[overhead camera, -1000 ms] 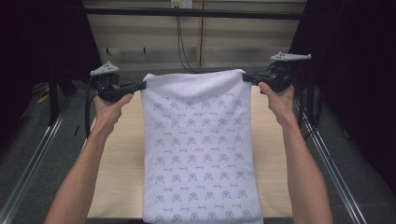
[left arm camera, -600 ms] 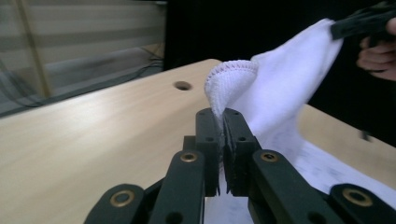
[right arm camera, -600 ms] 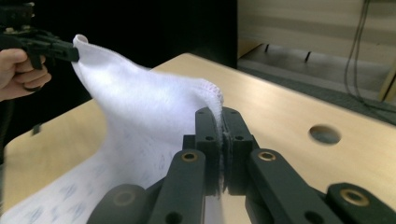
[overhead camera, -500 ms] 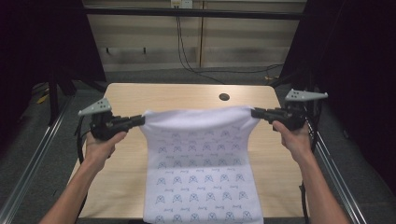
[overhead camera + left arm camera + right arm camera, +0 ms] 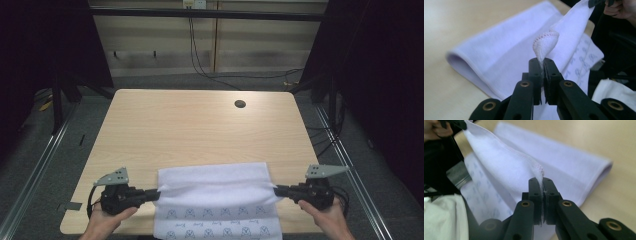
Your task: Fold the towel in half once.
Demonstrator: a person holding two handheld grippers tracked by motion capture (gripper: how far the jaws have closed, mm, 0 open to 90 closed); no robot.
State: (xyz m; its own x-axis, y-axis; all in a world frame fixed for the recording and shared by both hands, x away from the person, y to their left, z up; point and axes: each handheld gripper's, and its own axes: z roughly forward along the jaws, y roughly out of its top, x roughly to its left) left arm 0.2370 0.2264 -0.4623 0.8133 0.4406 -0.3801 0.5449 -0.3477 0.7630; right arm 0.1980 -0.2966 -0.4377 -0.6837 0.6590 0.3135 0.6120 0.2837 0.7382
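Observation:
A white cloth with a small blue print lies folded over itself at the near edge of the wooden table; its printed side hangs toward the person. My left gripper is shut on the cloth's left corner, which curls up between the jaws. Shut on the right corner is my right gripper. The held edge stretches between them just above the table. In the left gripper view the folded cloth rests on the wood behind the jaws; the right gripper view has that fold lying flat too.
A small dark hole sits in the table's far right part. Metal frame rails run along both sides of the table, and cables hang at the back wall. The person's hands come in at the bottom.
Both grippers have come down and toward the person with the cloth, from raised at the far side to low at the near edge. The cloth now lies folded on the table.

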